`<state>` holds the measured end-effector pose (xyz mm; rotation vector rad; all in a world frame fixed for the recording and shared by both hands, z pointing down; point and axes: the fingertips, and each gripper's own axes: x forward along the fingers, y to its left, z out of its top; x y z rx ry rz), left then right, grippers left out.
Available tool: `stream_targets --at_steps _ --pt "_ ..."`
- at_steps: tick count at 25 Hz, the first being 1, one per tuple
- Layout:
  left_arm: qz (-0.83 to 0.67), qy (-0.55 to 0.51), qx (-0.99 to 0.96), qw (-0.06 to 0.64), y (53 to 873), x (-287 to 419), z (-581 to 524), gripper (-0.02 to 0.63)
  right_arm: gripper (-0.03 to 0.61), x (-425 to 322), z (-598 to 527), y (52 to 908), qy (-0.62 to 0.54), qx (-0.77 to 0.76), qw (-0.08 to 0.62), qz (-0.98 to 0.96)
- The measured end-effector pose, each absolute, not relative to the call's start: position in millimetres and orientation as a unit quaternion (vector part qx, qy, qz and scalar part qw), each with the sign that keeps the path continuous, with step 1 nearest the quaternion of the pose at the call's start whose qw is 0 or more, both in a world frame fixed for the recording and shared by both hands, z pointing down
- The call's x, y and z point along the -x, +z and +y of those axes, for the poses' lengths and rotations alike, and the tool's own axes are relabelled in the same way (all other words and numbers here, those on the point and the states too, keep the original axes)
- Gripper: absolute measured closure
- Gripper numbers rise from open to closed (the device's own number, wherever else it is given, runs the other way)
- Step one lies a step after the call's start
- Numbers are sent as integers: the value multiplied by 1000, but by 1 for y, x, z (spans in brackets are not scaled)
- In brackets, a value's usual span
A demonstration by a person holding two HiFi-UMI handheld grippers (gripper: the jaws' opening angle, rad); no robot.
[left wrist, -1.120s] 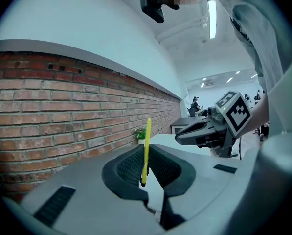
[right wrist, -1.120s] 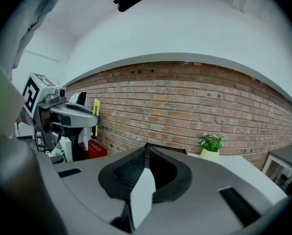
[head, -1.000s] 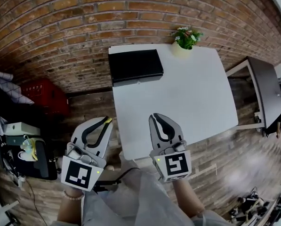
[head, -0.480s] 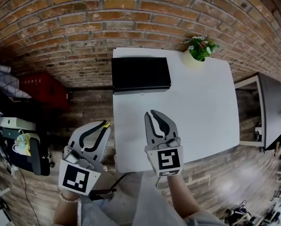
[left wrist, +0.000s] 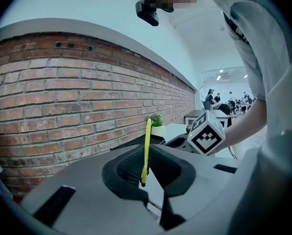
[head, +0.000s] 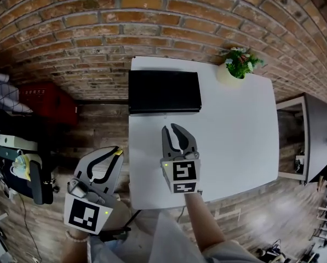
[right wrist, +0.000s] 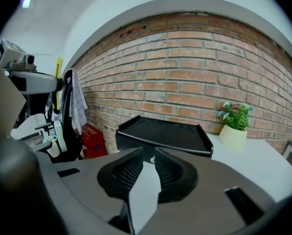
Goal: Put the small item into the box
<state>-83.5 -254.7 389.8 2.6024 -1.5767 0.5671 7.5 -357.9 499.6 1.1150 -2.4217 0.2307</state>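
Right claw has slid left and farther in over the white tabletop. Left claw has dropped nearer, off the tabletop's left edge, above the wood floor. Left claw pinches a thin yellow strip, upright between its pads. Right claw narrowly parted, nothing in it, facing the black box at the far left corner. Potted plant at the far right corner. Brick wall behind. Red crate on the floor, left.

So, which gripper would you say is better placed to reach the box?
Probably the right gripper: empty, over the table, aimed at the box; left gripper, off-table, holds the yellow item.
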Motion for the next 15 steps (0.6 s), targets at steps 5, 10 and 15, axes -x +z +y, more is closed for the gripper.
stream_targets --at_steps 5,10,15 --pt "-511 191 -838 30 399 81 -259 574 520 -7 -376 524 88 -410 251 -873" --pt "-514 195 -835 31 404 81 -264 574 520 -4 -386 545 100 -411 268 -866" --pt "-517 200 -831 38 408 82 -265 574 518 0 -390 555 106 -408 274 -864"
